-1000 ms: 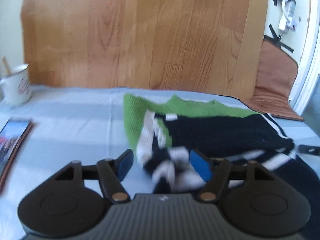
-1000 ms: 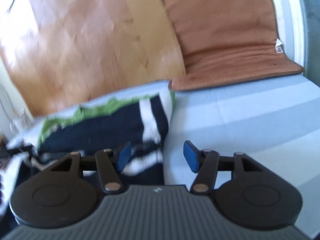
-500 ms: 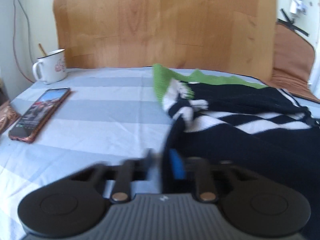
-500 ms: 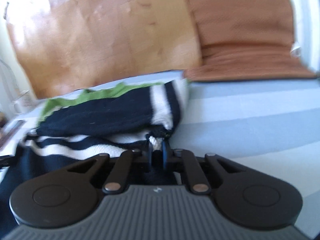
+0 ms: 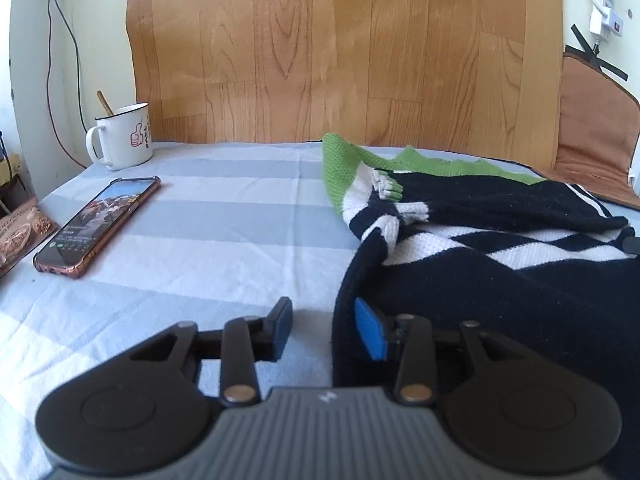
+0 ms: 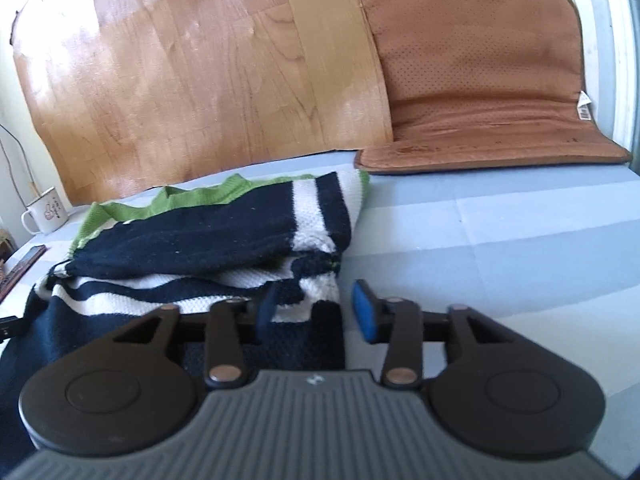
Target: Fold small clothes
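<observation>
A knitted sweater (image 5: 480,248), navy with white stripes and a green edge, lies partly folded on the striped bed sheet (image 5: 224,240). It also shows in the right wrist view (image 6: 208,252). My left gripper (image 5: 323,330) is open, low over the sheet at the sweater's near left edge; its right pad (image 5: 370,334) rests against the navy fabric. My right gripper (image 6: 316,312) is open at the sweater's near right corner, with the navy edge lying between the fingers. Neither holds anything.
A phone (image 5: 98,226) lies on the sheet at left, a white mug (image 5: 122,142) behind it, a snack packet (image 5: 20,236) at the far left edge. A wooden board (image 5: 344,52) leans at the back. A brown cushion (image 6: 480,80) stands at the back right.
Both grippers were shut on the sweater's near edge half a second ago; both have now opened and let it go. The fabric lies flat, folded toward me.
</observation>
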`<state>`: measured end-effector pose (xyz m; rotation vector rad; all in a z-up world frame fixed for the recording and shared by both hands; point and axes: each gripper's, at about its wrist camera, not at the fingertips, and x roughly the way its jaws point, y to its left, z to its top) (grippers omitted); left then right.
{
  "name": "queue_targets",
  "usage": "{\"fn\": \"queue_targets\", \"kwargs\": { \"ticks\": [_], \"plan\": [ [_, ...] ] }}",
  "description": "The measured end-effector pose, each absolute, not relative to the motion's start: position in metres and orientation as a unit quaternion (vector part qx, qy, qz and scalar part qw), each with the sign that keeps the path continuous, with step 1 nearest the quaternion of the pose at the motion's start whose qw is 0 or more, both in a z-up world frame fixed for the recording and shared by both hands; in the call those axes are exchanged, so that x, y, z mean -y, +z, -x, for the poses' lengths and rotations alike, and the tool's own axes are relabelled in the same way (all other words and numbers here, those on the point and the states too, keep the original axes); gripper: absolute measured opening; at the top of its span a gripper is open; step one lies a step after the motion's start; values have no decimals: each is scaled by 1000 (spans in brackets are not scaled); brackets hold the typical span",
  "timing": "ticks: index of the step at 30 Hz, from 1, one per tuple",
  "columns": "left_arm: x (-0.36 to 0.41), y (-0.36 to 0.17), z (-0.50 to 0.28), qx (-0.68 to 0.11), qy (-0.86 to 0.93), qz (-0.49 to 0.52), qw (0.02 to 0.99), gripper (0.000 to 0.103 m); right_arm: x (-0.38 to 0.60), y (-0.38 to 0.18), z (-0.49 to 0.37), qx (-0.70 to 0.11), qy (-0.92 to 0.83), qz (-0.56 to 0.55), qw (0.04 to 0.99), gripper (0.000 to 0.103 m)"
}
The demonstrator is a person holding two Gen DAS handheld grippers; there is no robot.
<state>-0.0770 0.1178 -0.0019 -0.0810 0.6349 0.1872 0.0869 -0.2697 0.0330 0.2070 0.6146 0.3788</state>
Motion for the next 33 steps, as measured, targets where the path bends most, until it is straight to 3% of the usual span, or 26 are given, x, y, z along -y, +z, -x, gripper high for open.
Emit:
{"fn": "queue_targets", "kwargs": {
  "ticks": [9, 11, 13, 14, 16, 21, 33],
  "plan": [
    [-120, -4, 74, -316, 112, 38, 941, 54, 264, 35, -85, -310, 221, -82, 921, 53],
    [-120, -4, 74, -317, 113, 38, 941, 54, 261, 35, -82, -308, 222, -68, 923, 38],
    [-120, -4, 74, -316, 113, 38, 941, 54, 261, 34, -82, -308, 224, -67, 922, 14],
    [-120, -4, 74, -316, 112, 39, 941, 54, 261, 34, -81, -307, 224, -68, 923, 11],
    [-121, -4, 74, -315, 111, 43, 942, 53, 261, 35, -79, -297, 219, -66, 927, 10],
    [-117, -3, 75, -310, 99, 37, 945, 34, 273, 36, -79, -283, 195, -98, 934, 9],
    [-117, -3, 74, -311, 104, 39, 944, 37, 275, 32, -84, -305, 204, -113, 923, 12]
  ]
}}
